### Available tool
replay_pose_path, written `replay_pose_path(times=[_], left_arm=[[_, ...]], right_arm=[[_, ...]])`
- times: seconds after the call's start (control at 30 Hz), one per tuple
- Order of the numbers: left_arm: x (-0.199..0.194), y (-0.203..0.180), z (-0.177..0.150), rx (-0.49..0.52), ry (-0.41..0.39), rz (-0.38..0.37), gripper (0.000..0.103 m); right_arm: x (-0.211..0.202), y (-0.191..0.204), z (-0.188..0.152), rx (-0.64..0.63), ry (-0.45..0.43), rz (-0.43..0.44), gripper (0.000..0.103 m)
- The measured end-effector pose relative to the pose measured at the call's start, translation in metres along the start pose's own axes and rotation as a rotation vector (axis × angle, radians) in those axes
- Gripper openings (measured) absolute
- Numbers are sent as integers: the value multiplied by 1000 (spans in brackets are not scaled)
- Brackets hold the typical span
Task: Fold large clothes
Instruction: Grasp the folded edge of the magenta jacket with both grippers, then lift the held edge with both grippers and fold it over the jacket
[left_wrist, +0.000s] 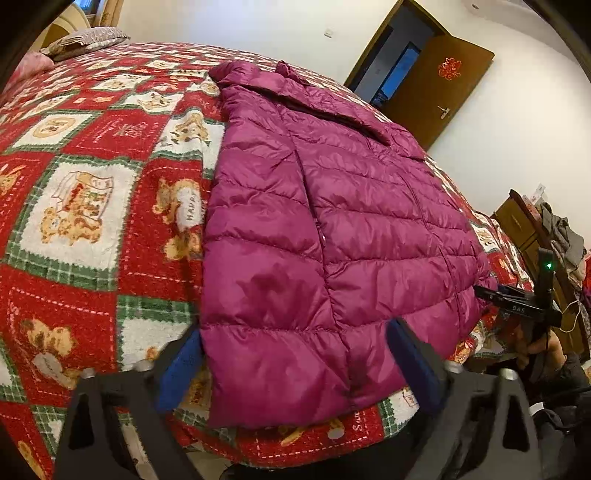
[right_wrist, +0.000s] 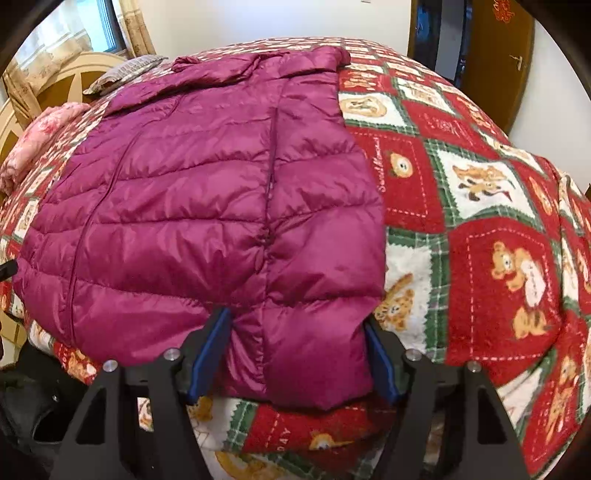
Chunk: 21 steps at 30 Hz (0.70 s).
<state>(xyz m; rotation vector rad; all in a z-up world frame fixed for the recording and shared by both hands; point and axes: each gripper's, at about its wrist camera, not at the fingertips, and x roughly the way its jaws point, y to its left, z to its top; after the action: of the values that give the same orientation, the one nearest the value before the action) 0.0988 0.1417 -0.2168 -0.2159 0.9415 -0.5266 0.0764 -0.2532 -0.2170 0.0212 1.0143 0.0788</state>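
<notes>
**Both tools poised at the hem of the jacket**

The magenta down jacket (left_wrist: 332, 229) lies flat on the bed, on the red teddy-bear blanket (left_wrist: 92, 206), hem toward me at the near edge and collar at the far end. I judge it is spread this way so the bottom edge can be lifted and carried up toward the collar.

My left tool (left_wrist: 295, 365) has its blue pads spread wide, straddling the hem's left corner: one pad sits just off the jacket's side edge over the blanket, the other over the fabric. It holds nothing. My right tool (right_wrist: 299, 354) is likewise spread, its pads either side of the hem's right corner, with no cloth pinched. Working one corner each should keep the fold square.

The left view shows the right tool (left_wrist: 517, 302) from outside, at the jacket's far lower corner, plus an open brown door (left_wrist: 439, 92) and clothes heaped on furniture (left_wrist: 561, 229). The right view instead shows a pillow (right_wrist: 125, 70), a pink bundle (right_wrist: 40, 136) and the curtained window (right_wrist: 107, 29) at the head of the bed.
</notes>
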Motion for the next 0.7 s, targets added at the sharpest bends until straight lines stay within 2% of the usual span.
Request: replay_pose_path(times=[0.03, 0.07, 0.1, 0.13, 0.17, 0.2, 0.33, 0.47, 0.6, 0.7], left_arm=[[-1, 2, 0, -5, -2, 10, 72], [-2, 5, -1, -13, -3, 16, 59], [-4, 9, -1, -25, -2, 8, 42], [-4, 13, -1, -42, 1, -7, 32], [-3, 18, -1, -78, 15, -51, 17], [-1, 21, -1, -104, 23, -80, 15], [-3, 16, 3, -109, 0, -69, 8], [-26, -3, 14, -45, -78, -110, 6], [-49, -19, 28, 14, -152, -122, 5], [-68, -23, 36, 39, -217, -166, 5]], right_arm=[[-1, 0, 0, -2, 1, 1, 64], [-3, 0, 0, -4, 3, 8, 45], [-4, -3, 0, 0, 7, 27, 36], [-7, -7, -1, 24, 10, 78, 24], [-10, -9, -2, 55, 9, 121, 19], [-12, -13, -3, 89, 4, 150, 18], [-24, -8, -7, 114, -38, 173, 13], [-46, 2, -7, 87, -98, 190, 12], [-70, 1, -2, 106, -177, 246, 12], [-90, 6, 0, 103, -225, 296, 12]])
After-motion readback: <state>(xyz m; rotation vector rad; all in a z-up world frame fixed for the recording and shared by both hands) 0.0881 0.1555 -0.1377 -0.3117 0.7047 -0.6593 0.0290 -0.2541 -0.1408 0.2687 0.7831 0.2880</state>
